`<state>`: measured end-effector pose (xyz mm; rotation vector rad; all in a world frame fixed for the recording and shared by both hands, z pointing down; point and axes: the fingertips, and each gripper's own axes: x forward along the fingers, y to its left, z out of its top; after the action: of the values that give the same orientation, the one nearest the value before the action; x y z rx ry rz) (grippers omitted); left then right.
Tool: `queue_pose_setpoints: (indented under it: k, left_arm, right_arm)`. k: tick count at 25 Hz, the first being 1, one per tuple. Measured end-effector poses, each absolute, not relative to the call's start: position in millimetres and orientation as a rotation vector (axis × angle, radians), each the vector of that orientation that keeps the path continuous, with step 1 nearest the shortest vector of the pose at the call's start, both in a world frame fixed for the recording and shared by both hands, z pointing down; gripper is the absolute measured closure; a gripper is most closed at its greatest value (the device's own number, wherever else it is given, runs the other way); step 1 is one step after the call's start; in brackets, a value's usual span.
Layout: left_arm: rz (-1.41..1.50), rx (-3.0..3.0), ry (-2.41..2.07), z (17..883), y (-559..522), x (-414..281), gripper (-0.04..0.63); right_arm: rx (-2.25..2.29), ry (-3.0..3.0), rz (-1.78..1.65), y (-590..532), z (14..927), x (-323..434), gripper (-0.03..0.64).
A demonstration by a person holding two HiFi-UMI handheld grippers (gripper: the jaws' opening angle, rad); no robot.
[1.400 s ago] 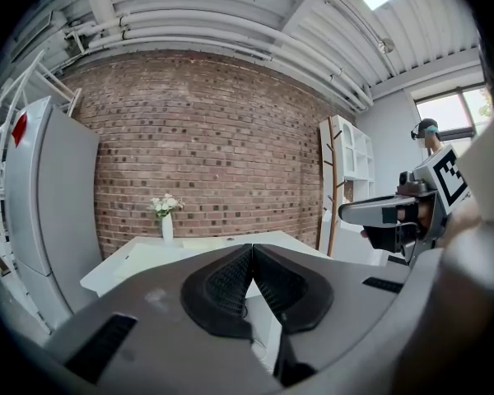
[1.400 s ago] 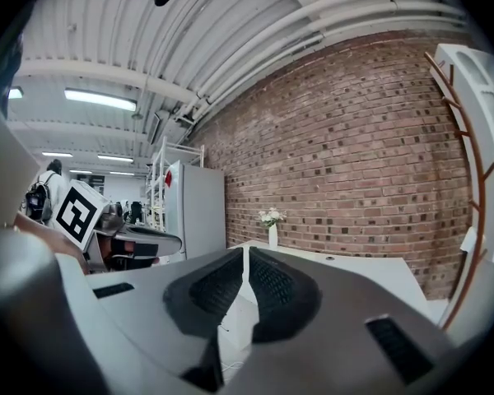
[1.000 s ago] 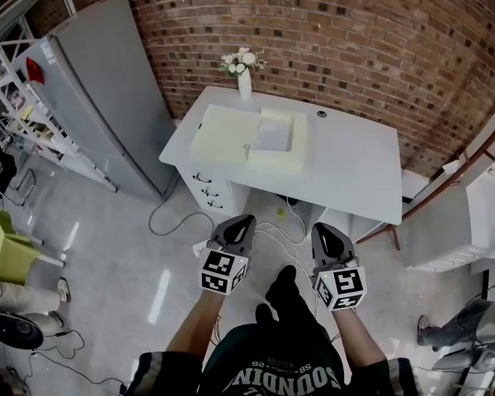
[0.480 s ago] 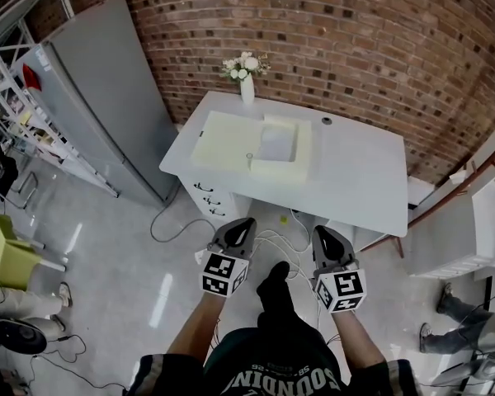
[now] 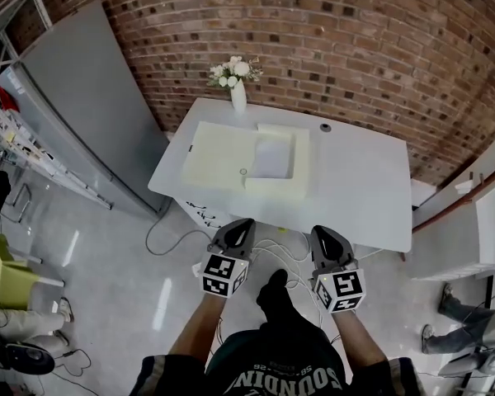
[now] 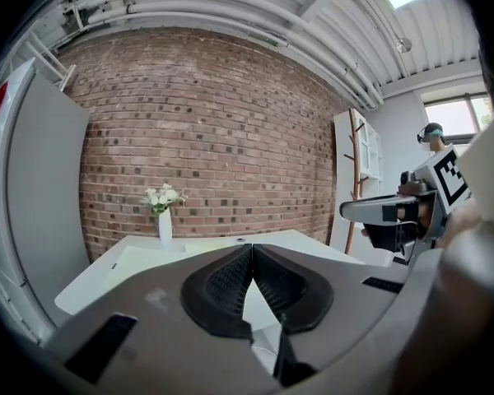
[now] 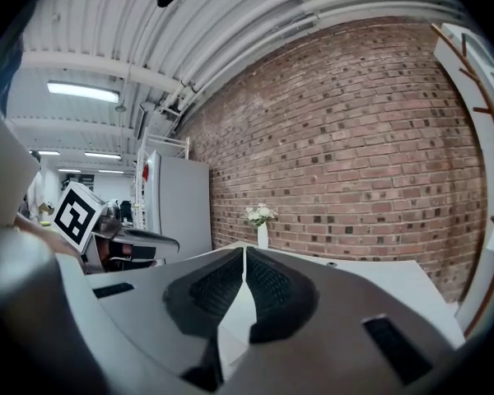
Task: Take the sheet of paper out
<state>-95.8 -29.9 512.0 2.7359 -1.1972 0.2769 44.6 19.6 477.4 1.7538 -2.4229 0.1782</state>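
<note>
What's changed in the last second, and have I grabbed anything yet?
The person has stepped toward the white table, so its near edge now lies just ahead of the left gripper and right gripper. Nothing was taken hold of or let go. Both grippers stay shut and empty, side by side; the sheet of paper and vase are unmoved.

Sheet (image 5: pixel 273 157) in folder (image 5: pixel 216 151) on table (image 5: pixel 363 180), vase (image 5: pixel 238 96) behind

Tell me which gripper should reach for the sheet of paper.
Left, marginally: the sheet lies slightly nearer the left gripper than the right gripper. Both are shut, empty and short of the desk.
</note>
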Motion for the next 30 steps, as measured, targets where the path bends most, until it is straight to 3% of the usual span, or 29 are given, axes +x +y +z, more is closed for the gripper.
queue_pose_setpoints:
  k: [16, 30]
  left_arm:
    - [0.348, 2.709, -1.151, 516.0, -202.4, -64.5, 0.584]
    - [0.408, 2.666, -1.116, 532.9, -270.0, -61.9, 0.584]
  right_arm:
    - [1.78, -2.406, 0.23, -157.3, 469.0, 78.4, 0.546]
    - [1.764, -2.387, 0.329, -216.7, 489.7, 83.6, 0.546]
